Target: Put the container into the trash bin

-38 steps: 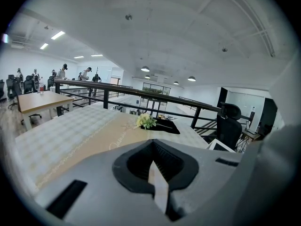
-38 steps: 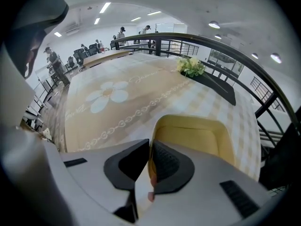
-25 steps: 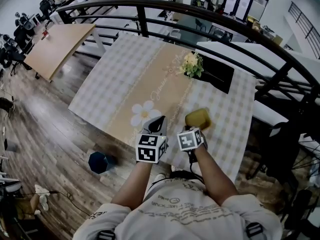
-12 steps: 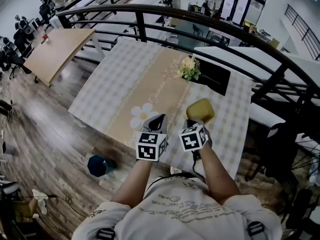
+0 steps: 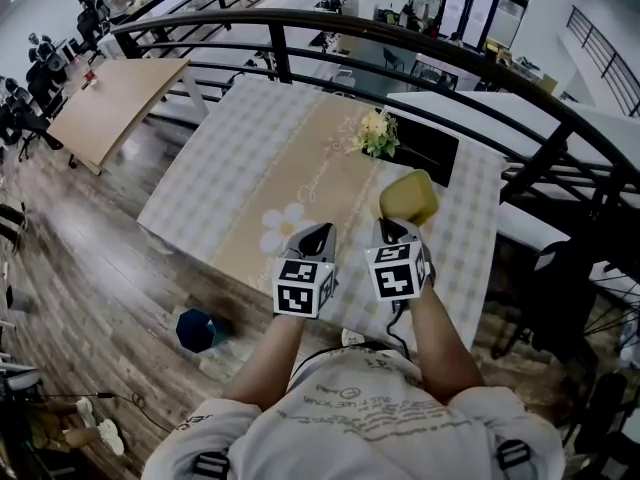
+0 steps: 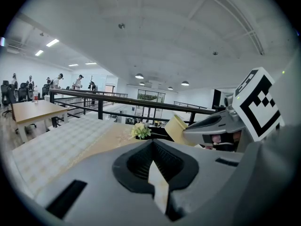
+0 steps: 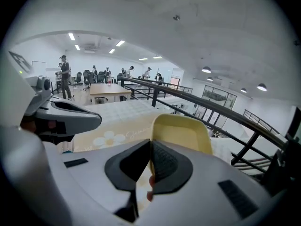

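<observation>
My right gripper (image 5: 393, 227) is shut on the near wall of a yellow open container (image 5: 408, 198) and holds it in the air over the table's right part. In the right gripper view the container (image 7: 181, 133) stands tilted just past the jaws (image 7: 150, 145), its rim pinched between the pads. The left gripper (image 5: 315, 236) hovers beside it to the left, jaws shut with nothing in them (image 6: 151, 144). In the left gripper view the container (image 6: 174, 126) shows at the right. A dark blue trash bin (image 5: 197, 329) stands on the wooden floor, left of the person.
The checked tablecloth (image 5: 230, 158) bears a beige runner with a daisy print, a small flower bunch (image 5: 380, 133) and a black tray (image 5: 432, 148). A dark railing (image 5: 400, 38) curves behind the table. A wooden table (image 5: 115, 93) stands at the far left.
My right gripper has risen with the yellow container, which now sits higher in the head view. The left gripper has stayed about where it was.
</observation>
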Demonstrator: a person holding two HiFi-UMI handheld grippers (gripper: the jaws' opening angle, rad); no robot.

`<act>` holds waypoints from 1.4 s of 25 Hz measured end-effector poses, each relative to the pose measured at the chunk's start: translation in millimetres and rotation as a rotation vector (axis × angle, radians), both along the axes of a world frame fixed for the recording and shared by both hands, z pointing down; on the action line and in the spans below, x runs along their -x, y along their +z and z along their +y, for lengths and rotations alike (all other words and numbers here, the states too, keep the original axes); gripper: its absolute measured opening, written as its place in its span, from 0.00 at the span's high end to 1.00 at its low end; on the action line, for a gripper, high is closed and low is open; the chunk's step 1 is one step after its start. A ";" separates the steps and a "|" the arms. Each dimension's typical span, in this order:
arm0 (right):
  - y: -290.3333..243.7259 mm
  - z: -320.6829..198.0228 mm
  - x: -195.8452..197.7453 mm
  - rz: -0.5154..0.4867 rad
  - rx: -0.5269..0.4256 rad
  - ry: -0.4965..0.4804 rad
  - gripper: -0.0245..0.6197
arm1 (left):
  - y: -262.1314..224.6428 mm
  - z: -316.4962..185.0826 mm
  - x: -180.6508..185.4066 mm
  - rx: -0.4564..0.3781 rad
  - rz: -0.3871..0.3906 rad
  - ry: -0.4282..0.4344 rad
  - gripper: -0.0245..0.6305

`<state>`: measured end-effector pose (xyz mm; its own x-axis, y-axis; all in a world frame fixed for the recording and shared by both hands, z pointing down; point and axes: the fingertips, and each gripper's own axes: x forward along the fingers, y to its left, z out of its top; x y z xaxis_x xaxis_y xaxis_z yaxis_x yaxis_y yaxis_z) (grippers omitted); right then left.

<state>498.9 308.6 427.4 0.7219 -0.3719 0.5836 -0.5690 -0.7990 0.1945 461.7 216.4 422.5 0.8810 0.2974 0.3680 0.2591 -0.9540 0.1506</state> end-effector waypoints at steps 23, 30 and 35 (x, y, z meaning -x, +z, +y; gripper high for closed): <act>3.6 -253.5 130.8 -0.043 -0.051 -0.700 0.94 | 1.6 -198.6 166.7 -0.031 -0.032 -0.663 0.96; 0.7 -352.4 268.5 -0.053 -0.056 -1.017 0.94 | 6.4 -275.8 311.4 -0.004 -0.035 -0.980 0.96; 6.2 -387.4 338.5 -0.053 -0.040 -1.140 0.94 | 9.3 -303.5 379.0 0.014 -0.028 -1.097 0.96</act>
<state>160.4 -78.9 433.6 -0.0731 -0.8140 0.5762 -0.9740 0.1825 0.1343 82.6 -87.0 431.8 0.6607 -0.6385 0.3947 -0.7330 -0.6622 0.1556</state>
